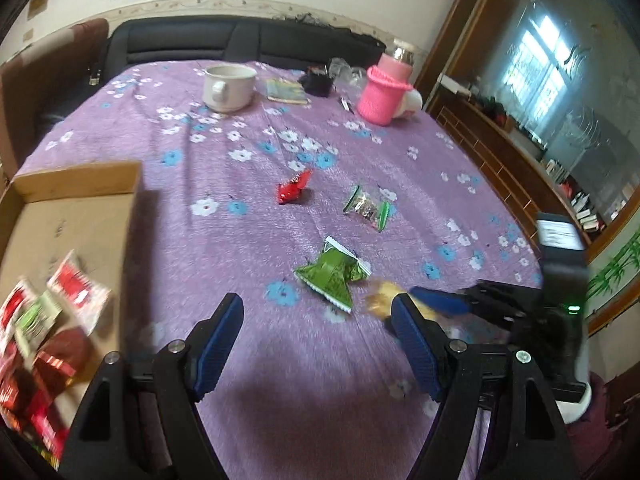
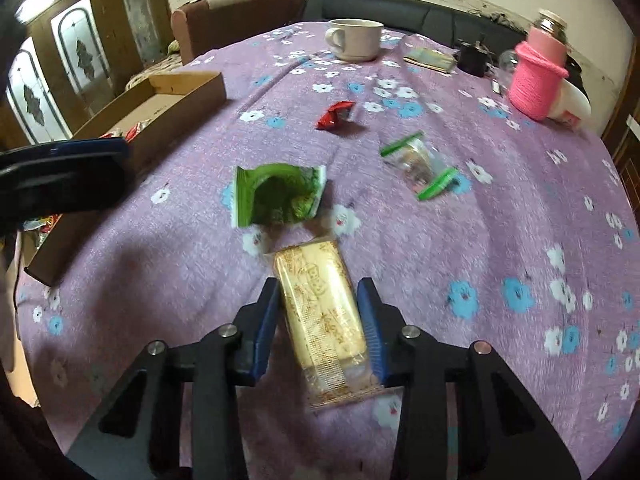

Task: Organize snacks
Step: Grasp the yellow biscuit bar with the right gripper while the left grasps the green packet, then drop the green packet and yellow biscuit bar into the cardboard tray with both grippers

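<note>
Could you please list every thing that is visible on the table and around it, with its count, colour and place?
packet: one, yellow, between the right gripper's pads
wrapper: one, green, table middle
candy: one, red, beyond the green wrapper
sachet: one, clear with green ends, right of the candy
box: one, brown cardboard, left table edge, red and green snacks inside
mug: one, white, far side
bottle: one, pink knitted cover, far right
tablecloth: one, purple with flowers
sofa: one, dark, behind the table
left gripper: one, black with blue pads, open, empty
right gripper: one, around the yellow packet
</note>
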`<state>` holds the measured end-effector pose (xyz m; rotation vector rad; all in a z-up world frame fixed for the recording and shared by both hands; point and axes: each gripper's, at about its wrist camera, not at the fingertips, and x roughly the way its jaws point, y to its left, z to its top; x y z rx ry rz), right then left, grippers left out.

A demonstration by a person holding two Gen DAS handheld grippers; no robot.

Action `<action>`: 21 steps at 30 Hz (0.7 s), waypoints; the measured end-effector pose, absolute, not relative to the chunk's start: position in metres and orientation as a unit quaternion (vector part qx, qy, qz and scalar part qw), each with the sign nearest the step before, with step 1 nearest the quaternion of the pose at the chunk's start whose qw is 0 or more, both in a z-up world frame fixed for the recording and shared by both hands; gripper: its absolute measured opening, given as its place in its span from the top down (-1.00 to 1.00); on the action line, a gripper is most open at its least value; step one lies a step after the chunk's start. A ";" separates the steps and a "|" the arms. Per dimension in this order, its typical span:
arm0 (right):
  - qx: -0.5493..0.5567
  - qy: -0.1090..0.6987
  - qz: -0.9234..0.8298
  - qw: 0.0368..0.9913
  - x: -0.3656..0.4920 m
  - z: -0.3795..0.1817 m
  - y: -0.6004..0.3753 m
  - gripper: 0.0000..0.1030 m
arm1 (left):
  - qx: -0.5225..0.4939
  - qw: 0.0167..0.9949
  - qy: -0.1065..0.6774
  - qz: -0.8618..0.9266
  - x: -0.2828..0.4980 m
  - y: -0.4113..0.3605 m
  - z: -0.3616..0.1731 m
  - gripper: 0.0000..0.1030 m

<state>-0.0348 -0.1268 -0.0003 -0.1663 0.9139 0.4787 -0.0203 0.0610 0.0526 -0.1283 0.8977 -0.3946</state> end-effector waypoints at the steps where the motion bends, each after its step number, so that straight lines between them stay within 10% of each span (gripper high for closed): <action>1: -0.071 0.434 0.220 0.871 -0.033 0.000 -0.133 0.21 | -0.057 0.878 0.434 -0.191 -0.016 0.057 0.050 -0.48; 16: 0.028 0.430 0.229 0.873 -0.022 -0.003 -0.166 0.21 | 0.028 0.864 0.459 -0.204 0.026 0.006 0.012 -0.47; 21: 0.028 0.429 0.229 0.873 -0.022 -0.003 -0.167 0.21 | 0.050 0.871 0.447 -0.196 0.019 0.004 0.013 0.08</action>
